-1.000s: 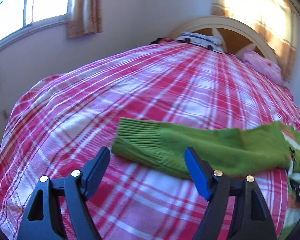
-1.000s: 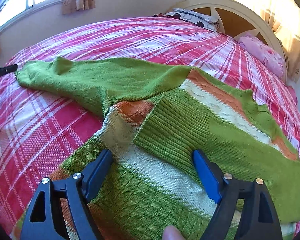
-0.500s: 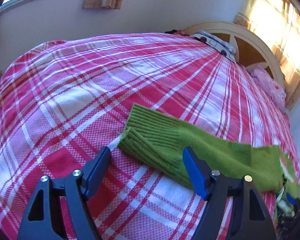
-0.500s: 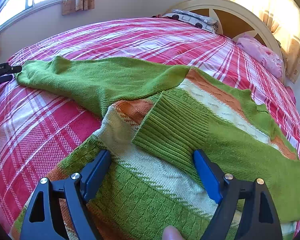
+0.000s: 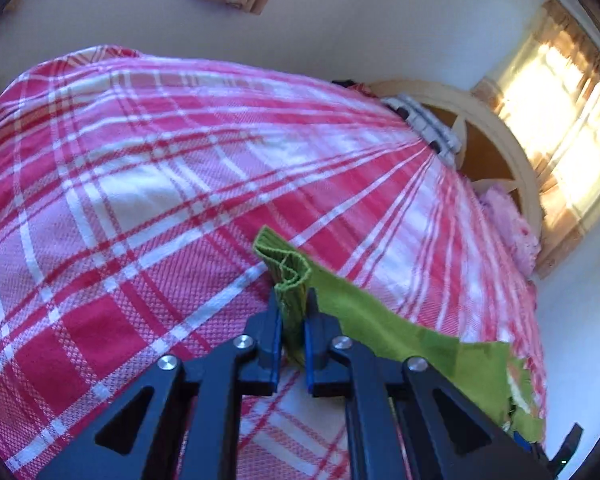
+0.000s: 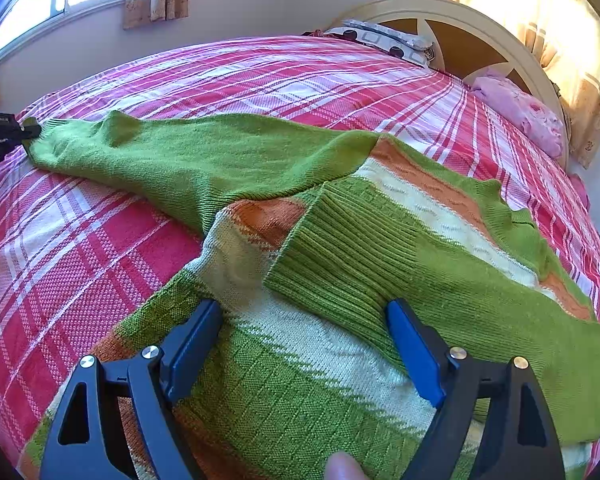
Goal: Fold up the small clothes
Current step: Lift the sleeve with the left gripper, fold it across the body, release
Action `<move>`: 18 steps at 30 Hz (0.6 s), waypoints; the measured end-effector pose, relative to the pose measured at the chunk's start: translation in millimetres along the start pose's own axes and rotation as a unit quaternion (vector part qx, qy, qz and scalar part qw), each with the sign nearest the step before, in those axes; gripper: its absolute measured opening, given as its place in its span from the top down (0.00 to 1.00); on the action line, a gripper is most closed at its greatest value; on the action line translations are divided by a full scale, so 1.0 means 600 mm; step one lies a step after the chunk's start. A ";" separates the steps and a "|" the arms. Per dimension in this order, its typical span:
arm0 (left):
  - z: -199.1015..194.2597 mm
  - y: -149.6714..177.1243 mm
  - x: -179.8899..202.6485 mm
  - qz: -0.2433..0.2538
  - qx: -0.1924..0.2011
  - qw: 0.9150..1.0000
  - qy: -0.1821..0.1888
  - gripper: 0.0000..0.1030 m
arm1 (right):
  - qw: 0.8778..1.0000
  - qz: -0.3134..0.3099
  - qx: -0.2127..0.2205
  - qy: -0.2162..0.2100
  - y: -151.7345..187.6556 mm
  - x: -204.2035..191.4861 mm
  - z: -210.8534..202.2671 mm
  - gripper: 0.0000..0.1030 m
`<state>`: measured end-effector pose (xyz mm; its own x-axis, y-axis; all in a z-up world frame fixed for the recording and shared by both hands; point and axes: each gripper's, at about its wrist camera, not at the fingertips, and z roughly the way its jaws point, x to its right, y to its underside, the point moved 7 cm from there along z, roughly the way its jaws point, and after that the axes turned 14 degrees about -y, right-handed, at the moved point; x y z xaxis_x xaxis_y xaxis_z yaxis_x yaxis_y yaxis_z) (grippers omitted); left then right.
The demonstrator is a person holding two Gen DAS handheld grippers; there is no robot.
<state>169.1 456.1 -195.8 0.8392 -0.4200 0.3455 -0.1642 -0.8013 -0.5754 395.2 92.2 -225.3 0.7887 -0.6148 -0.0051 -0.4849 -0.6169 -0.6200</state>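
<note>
Bed (image 6: 100, 264), pink plaid cover, serves as the folding surface. Sweater (image 6: 300, 392), green with cream and orange bands, lies flat on it just beneath my right claw (image 6: 304, 340); one sleeve (image 6: 400, 276) is already laid across the body. Right claw spread wide, gripping nothing, hovering over that sleeve, likely to steady it. Other sleeve (image 6: 188, 156) stretches out leftward. My left claw (image 5: 293, 322) is pinching its ribbed cuff (image 5: 288, 276), bunched between the pads, presumably to carry it inward.
</note>
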 end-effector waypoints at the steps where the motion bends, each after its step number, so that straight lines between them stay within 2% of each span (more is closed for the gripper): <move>1: -0.005 -0.003 0.003 -0.002 0.004 1.000 0.006 0.92 | 1.000 0.000 0.000 0.000 0.000 0.000 0.000 0.17; 6: -0.036 -0.016 0.044 0.011 0.019 0.999 0.044 0.92 | 1.000 0.005 0.002 -0.004 -0.001 0.002 -0.004 0.17; 10: -0.054 -0.019 0.084 0.022 0.021 0.997 0.070 0.92 | 0.999 0.031 0.014 -0.027 -0.008 0.013 -0.020 0.17; 13: -0.067 -0.018 0.112 0.035 0.021 0.995 0.087 0.92 | 0.997 0.050 0.035 -0.046 -0.015 0.022 -0.046 0.17; 18: -0.093 -0.013 0.158 0.051 0.021 0.991 0.123 0.92 | 0.992 0.088 0.078 -0.044 -0.019 0.054 -0.111 0.17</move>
<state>220.9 398.6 -117.1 0.6664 -0.5927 0.4523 -0.2145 -0.7334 -0.6451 401.1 46.7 -166.4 0.7298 -0.6570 -0.1890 -0.5600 -0.4160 -0.7165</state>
